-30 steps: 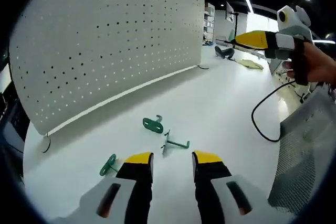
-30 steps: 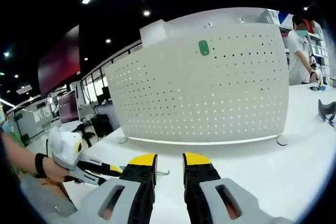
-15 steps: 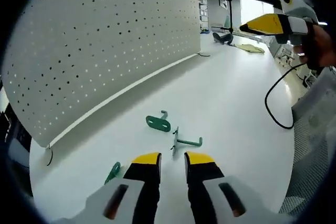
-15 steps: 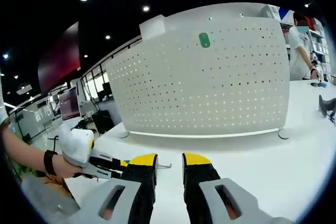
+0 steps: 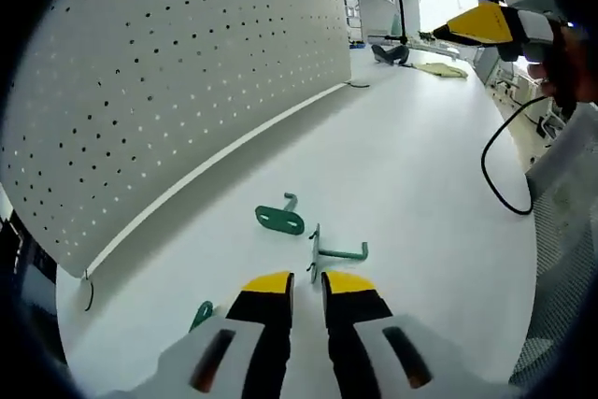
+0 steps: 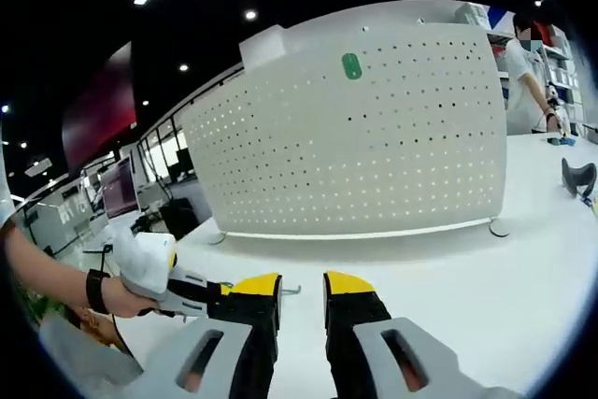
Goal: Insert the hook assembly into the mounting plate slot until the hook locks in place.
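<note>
Just ahead of the left tool [image 5: 307,279] lies the hook assembly [image 5: 334,251].

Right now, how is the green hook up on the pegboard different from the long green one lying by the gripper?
The mounted hook sits high on the upright pegboard; the long hook lies flat on the table. The mounted hook shows as an oval plate; the long hook shows a thin bar with an upturned tip. Both are green.
</note>
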`<control>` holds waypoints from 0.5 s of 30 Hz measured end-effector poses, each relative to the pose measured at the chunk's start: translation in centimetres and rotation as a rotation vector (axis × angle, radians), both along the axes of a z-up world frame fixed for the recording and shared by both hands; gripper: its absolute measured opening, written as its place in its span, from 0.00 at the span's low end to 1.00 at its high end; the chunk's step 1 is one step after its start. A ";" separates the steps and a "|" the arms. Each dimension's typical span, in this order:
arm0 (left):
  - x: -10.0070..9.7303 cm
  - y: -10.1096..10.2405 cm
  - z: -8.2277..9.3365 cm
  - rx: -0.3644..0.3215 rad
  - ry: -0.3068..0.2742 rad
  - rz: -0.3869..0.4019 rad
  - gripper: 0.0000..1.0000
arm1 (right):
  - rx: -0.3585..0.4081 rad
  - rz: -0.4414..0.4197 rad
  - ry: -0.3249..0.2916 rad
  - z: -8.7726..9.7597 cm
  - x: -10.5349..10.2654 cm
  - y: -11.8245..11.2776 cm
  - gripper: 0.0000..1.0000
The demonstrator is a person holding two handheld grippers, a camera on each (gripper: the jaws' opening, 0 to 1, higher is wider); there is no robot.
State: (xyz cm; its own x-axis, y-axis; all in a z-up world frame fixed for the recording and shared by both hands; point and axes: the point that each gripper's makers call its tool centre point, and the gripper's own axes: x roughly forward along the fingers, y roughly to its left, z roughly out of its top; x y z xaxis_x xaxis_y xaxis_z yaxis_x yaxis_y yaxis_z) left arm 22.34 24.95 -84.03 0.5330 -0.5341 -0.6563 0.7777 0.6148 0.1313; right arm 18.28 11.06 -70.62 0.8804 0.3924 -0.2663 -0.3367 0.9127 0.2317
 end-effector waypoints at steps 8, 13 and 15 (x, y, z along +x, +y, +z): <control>0.2 -1.0 -0.3 0.003 0.007 -0.025 0.08 | 0.009 0.001 0.007 -0.2 0.0 0.0 0.17; 0.1 -0.9 -0.5 0.012 0.018 -0.028 0.07 | 0.012 0.001 0.008 -0.2 0.1 0.0 0.17; 0.1 -0.9 -0.6 0.013 0.020 -0.028 0.07 | 0.012 0.004 0.008 -0.2 0.1 0.0 0.17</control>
